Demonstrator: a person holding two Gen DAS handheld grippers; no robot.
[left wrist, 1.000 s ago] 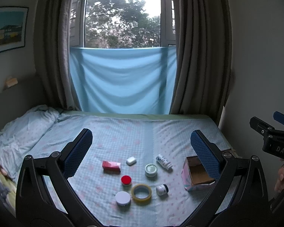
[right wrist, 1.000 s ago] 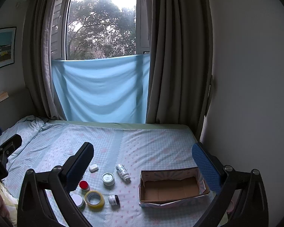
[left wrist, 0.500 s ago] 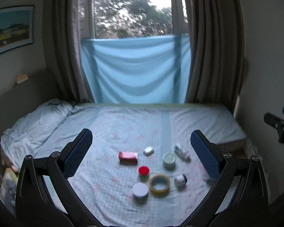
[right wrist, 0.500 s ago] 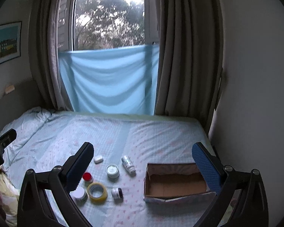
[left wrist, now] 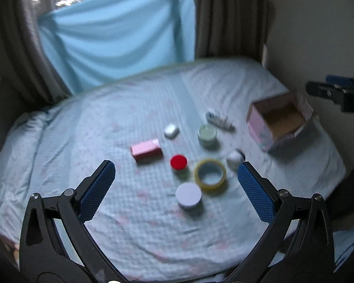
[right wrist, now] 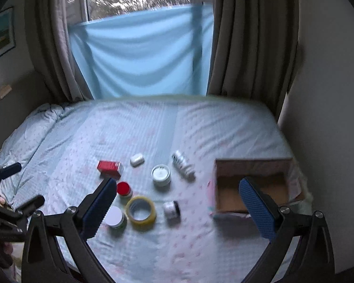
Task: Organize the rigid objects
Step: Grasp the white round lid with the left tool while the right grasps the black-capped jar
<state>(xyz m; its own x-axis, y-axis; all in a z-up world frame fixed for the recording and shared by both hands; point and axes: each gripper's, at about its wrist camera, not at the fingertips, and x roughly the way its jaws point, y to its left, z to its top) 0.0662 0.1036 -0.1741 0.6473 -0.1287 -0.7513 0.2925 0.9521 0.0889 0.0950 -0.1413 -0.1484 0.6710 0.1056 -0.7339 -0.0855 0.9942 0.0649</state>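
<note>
Several small objects lie on the bed: a red box (left wrist: 146, 150) (right wrist: 109, 166), a white case (left wrist: 171, 131), a pale green jar (left wrist: 207, 135) (right wrist: 161, 174), a lying white bottle (left wrist: 219, 120) (right wrist: 183, 164), a red-lidded jar (left wrist: 178, 162) (right wrist: 124, 188), a yellow tape roll (left wrist: 210, 174) (right wrist: 141, 210), a white-lidded jar (left wrist: 188, 195) (right wrist: 115, 217) and a small dark-lidded jar (left wrist: 234, 159) (right wrist: 171, 210). An open cardboard box (left wrist: 279, 119) (right wrist: 254, 186) stands at the right. My left gripper (left wrist: 175, 188) and right gripper (right wrist: 177, 205) are open and empty above them.
The bed sheet (left wrist: 106, 122) is light blue and rumpled at the left. Brown curtains (right wrist: 247, 35) and a blue cloth (right wrist: 141, 54) hang behind the bed. A wall (right wrist: 330, 94) runs along the right side.
Both grippers have moved forward and tilted down over the bed, so the objects look larger and nearer. The views are motion-blurred. Nothing was grasped.
</note>
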